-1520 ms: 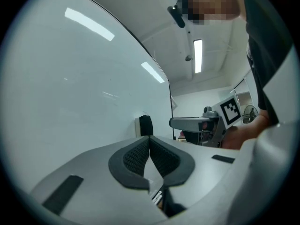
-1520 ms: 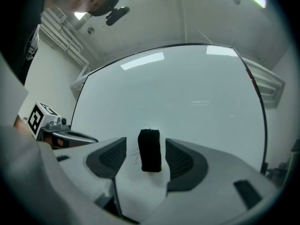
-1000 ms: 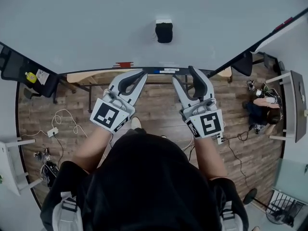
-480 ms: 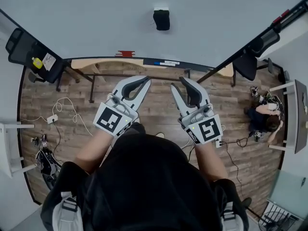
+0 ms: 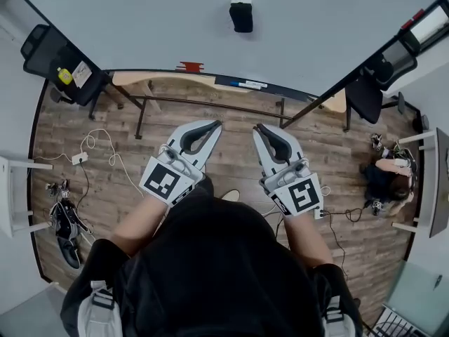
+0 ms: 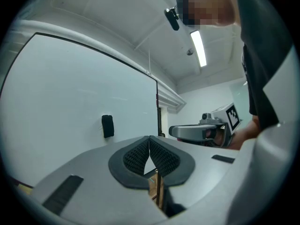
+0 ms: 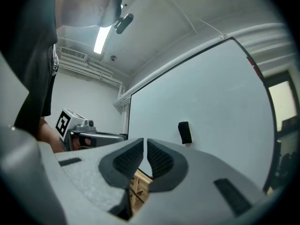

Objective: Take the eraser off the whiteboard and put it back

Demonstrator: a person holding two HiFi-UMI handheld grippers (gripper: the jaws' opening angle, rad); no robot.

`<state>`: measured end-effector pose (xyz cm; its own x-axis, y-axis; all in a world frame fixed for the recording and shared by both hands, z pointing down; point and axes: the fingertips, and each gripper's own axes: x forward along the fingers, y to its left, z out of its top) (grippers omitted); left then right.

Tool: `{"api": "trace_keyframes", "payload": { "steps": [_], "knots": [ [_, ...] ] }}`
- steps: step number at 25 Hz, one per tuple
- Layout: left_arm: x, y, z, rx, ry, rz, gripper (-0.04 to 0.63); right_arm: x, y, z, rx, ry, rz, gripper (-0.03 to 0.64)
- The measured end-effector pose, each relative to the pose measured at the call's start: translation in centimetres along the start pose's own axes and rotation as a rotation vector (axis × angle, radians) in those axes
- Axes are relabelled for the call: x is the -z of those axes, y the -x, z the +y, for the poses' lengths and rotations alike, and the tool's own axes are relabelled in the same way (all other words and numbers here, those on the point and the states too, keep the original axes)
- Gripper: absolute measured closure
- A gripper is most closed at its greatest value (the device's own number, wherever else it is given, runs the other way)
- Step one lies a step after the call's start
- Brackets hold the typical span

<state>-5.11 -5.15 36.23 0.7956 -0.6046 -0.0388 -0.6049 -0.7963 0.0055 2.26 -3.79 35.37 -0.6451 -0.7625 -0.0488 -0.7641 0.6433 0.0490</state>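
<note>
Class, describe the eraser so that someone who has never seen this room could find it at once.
Start with the big whiteboard that fills the wall ahead. On its bare face, above the ledge along its bottom edge, sits the eraser, a small black upright block. Nothing else is stuck to the board; the red item and the marker lie on the ledge.

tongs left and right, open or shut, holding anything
Left grey tongs: shut, empty.
Right grey tongs: have just been closing, now shut but for a sliver, nothing between them.

Bright ceiling strip light (image 6: 198,47), fisheye-warped edges
</note>
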Motion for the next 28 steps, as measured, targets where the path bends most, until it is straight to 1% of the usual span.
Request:
{"api": "trace_keyframes", "payload": {
  "steps": [5,13,16,20,28],
  "knots": [
    [0.4,1.1,-1.7,-0.017,0.013,0.007,0.598,0.4,1.2,1.5,-0.032,-0.007,0.001,0.615],
    [0.5,2.6,-2.6,-0.012,0.01,0.022,0.598,0.4,1.9,3.4,-0.043,-0.012,-0.012,0.617],
    [0.1,3.1,-2.5,0.005,0.013,0.021,0.598,0.3,1.5,4.1,-0.029,-0.009,-0.005,0.617],
    [-0.1,3.8,-1.8,0.031,0.02,0.025,0.598,0.2,0.6,4.4,0.021,-0.002,0.01,0.616],
    [-0.4,4.8,0.2,0.069,0.02,0.022,0.598,-0.7,-1.3,5.7,0.027,-0.009,0.002,0.617]
  ]
}}
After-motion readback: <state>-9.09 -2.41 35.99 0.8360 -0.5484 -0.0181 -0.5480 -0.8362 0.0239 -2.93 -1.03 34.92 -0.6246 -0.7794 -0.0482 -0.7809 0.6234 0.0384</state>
